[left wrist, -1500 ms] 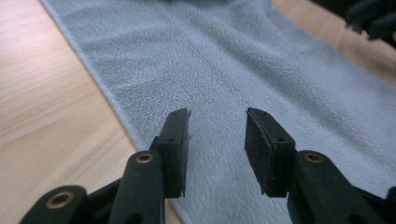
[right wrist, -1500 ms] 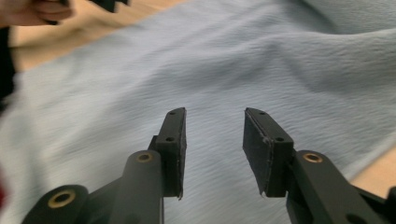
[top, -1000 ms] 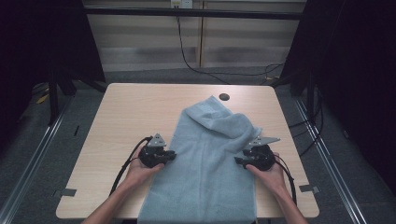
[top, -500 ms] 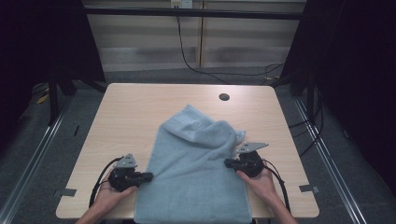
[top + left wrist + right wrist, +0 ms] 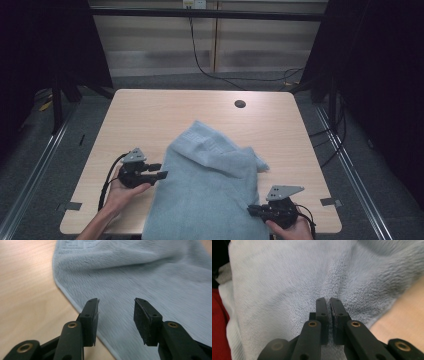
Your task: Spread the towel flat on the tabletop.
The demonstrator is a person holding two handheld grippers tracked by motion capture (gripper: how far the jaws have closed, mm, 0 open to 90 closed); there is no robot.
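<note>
A light blue towel (image 5: pixel 210 185) lies rumpled on the wooden table (image 5: pixel 150 120), and its near end hangs over the front edge. My left gripper (image 5: pixel 159 171) is open at the towel's left hem. In the left gripper view its jaws (image 5: pixel 116 302) stand apart over the hem (image 5: pixel 67 296) with nothing between them. My right gripper (image 5: pixel 252 210) is near the front edge on the towel's right side. In the right gripper view its jaws (image 5: pixel 328 301) are shut on a raised fold of the towel (image 5: pixel 287 285).
A round dark cable hole (image 5: pixel 240 104) sits at the far middle of the table. Grey tape marks (image 5: pixel 73 205) lie at both front corners. Red and white cloth (image 5: pixel 219 315) shows beyond the towel in the right gripper view.
Both grippers drew the towel toward the front edge. The left gripper then let go, opened and came back to the left hem. The right gripper moved nearer the front edge, still pinching.
</note>
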